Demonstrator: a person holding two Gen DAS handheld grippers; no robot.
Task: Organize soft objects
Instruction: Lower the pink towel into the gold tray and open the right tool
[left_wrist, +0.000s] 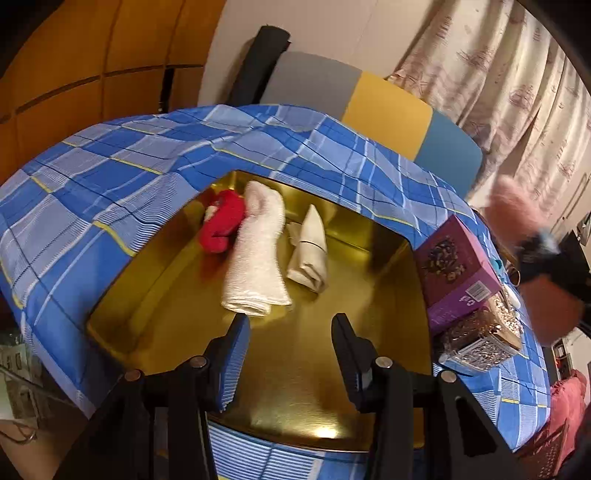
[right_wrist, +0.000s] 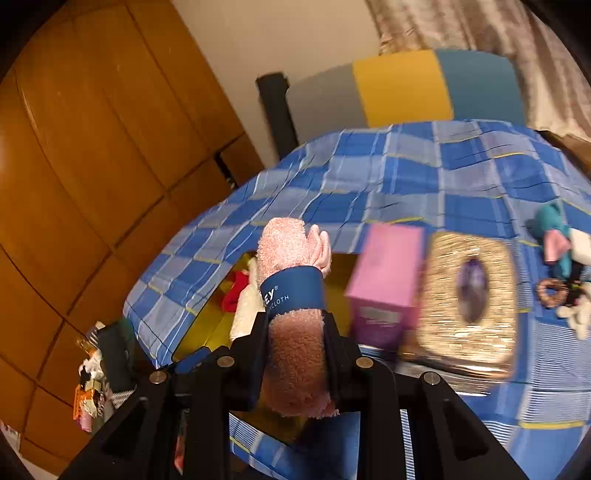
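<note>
A gold tray (left_wrist: 303, 373) lies on the blue plaid cloth (left_wrist: 110, 177). In it lie a red soft toy (left_wrist: 221, 225), a rolled white towel (left_wrist: 256, 254) and a folded cream cloth (left_wrist: 310, 251). My left gripper (left_wrist: 291, 325) is open and empty, just above the tray near the white towel's end. My right gripper (right_wrist: 295, 321) is shut on a rolled pink washcloth (right_wrist: 291, 266) with a blue paper band, held above the tray's edge (right_wrist: 207, 325). The pink cloth also shows blurred in the left wrist view (left_wrist: 513, 210).
A purple box (left_wrist: 458, 273) and a glittery tissue box (left_wrist: 484, 339) stand right of the tray. Small soft items (right_wrist: 565, 266) lie on the cloth at the far right. A wooden wardrobe (right_wrist: 92, 166) and a colourful headboard (right_wrist: 402, 88) stand behind.
</note>
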